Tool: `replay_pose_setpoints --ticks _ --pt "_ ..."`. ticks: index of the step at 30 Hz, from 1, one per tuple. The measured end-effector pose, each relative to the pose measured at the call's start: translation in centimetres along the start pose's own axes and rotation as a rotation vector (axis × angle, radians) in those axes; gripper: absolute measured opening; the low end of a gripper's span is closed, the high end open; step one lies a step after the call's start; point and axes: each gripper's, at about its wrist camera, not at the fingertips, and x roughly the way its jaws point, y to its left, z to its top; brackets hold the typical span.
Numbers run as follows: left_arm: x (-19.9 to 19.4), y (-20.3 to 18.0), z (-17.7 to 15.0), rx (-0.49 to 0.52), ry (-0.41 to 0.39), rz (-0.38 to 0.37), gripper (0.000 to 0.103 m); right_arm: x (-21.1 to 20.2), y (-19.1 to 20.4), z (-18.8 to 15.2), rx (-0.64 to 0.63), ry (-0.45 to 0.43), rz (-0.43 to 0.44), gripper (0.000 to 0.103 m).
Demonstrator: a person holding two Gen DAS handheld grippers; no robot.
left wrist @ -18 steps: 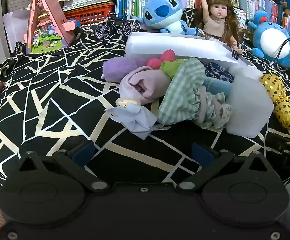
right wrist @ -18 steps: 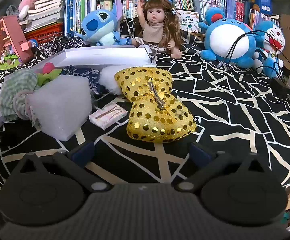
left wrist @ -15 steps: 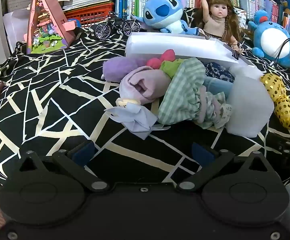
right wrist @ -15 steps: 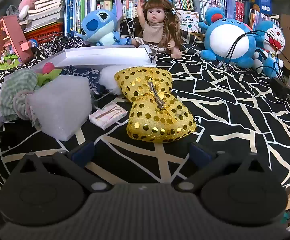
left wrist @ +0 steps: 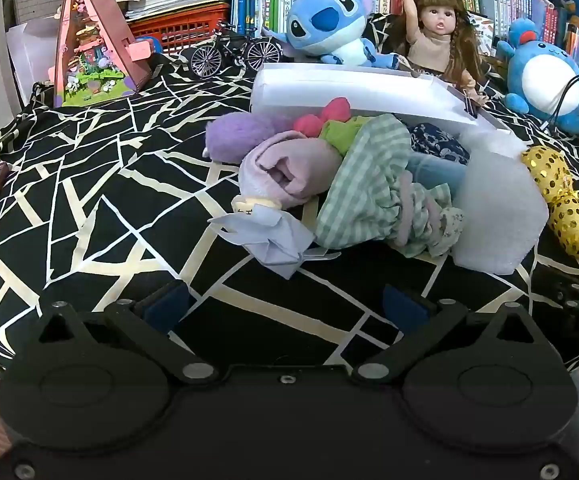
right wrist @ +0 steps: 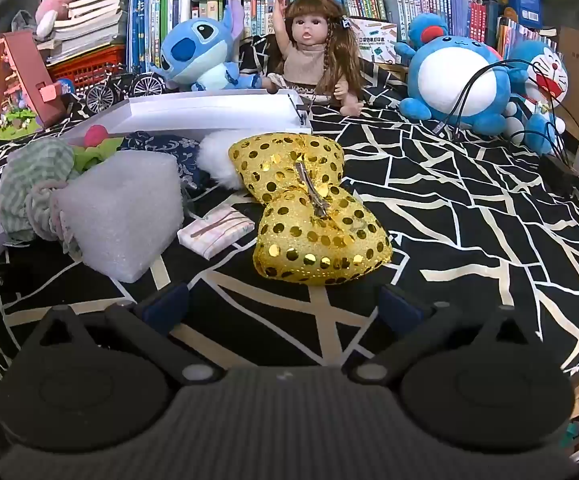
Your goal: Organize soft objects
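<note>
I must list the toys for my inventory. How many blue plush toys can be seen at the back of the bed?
3. A Stitch plush sits left of the doll; a round blue plush sits right of her; a Doraemon plush is at the far right. Others may be hidden.

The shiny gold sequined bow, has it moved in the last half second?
No. The gold sequined bow lies as before, just in front of the white tray.

Black cloth with cream lines (right wrist: 469, 216); on it gold bow (right wrist: 309, 216), foam block (right wrist: 125, 208), white tray (right wrist: 209, 114).
</note>
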Motion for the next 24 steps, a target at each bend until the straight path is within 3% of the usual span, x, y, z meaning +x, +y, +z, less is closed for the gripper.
replay_pose_setpoints --ticks 24 --pt "0.0 0.0 0.0 0.002 0.001 0.001 0.103 0.2 0.1 0.4 0.006 0.034 -0.01 0.103"
